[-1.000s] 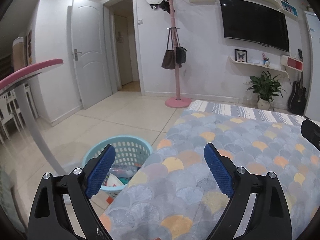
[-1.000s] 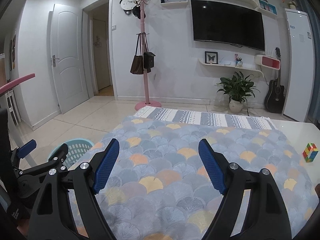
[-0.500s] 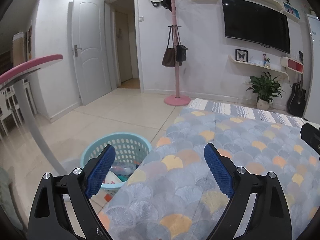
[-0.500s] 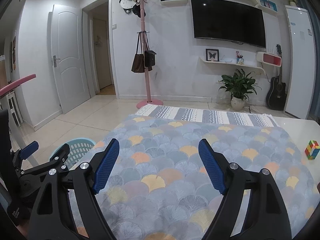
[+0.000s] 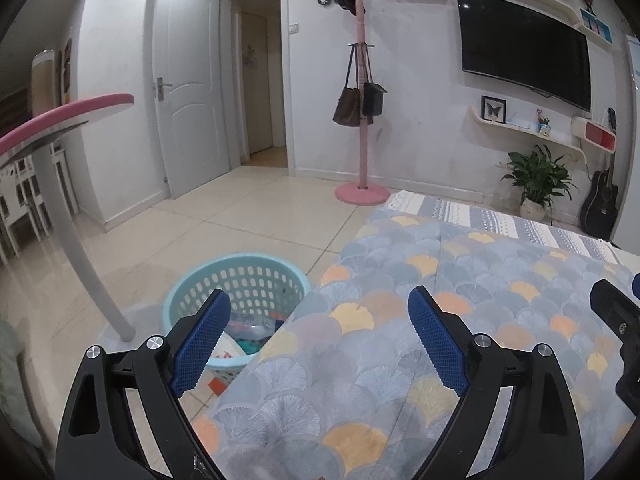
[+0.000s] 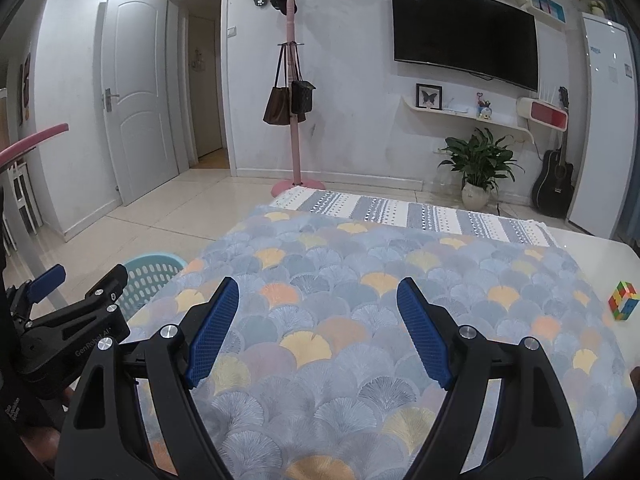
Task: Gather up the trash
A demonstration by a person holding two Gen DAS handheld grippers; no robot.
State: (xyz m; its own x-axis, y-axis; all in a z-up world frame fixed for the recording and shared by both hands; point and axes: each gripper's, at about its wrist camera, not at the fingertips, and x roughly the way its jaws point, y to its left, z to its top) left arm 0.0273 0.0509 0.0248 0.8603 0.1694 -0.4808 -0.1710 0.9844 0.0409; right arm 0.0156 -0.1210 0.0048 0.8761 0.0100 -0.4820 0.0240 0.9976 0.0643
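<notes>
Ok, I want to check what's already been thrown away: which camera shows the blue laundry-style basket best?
The left wrist view: the basket stands on the floor beside the patterned cloth, its open top and some trash inside visible. The right wrist view shows only part of its rim, behind the left gripper.

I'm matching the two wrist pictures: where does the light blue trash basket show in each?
Left wrist: light blue basket lower left of centre, on the floor beside the patterned cloth, trash inside.
Right wrist: only its rim shows at lower left, behind the left gripper.
Shared landmark: pink coat stand.
</notes>
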